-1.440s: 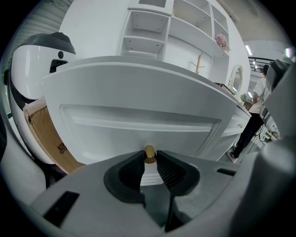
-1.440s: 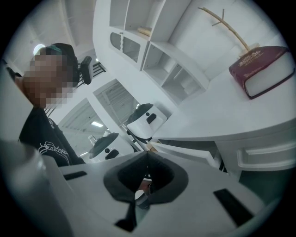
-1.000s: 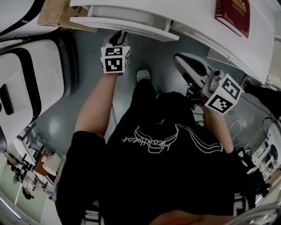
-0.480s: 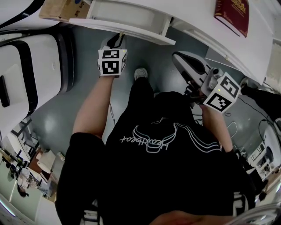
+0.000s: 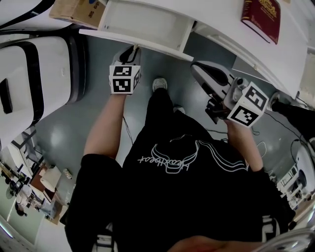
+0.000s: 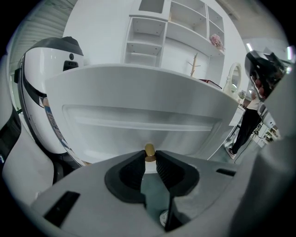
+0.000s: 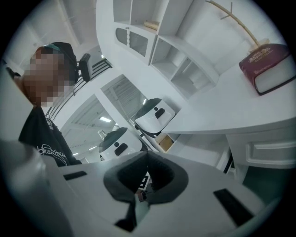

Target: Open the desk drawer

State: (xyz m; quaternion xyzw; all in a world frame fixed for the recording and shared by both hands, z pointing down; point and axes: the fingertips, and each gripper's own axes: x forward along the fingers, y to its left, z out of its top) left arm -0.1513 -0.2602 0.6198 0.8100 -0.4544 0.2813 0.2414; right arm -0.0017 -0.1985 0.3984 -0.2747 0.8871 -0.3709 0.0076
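Now the drawer [image 5: 142, 22] sits further out than a second ago, its knob [image 6: 149, 149] pinched between the left gripper [image 6: 149, 158] fingers; opening looks well along. Right gripper [image 7: 146, 162] fingers pressed together, empty.

We see a red book [image 5: 261, 17] lying flat, top right in the head view. A cardboard box [image 5: 74, 11] sits top left, just beside a big white-and-black pod [image 5: 39, 69]. There's a smaller white-and-black pod [image 5: 211, 74] at right and a pale shoe [image 5: 159, 84] on the grey floor [image 5: 74, 128]. In the left gripper view we've got white shelving [image 6: 175, 28], a wooden branch stand [image 6: 194, 65], an oval mirror [image 6: 235, 78], and a person [image 6: 247, 122] standing far right.
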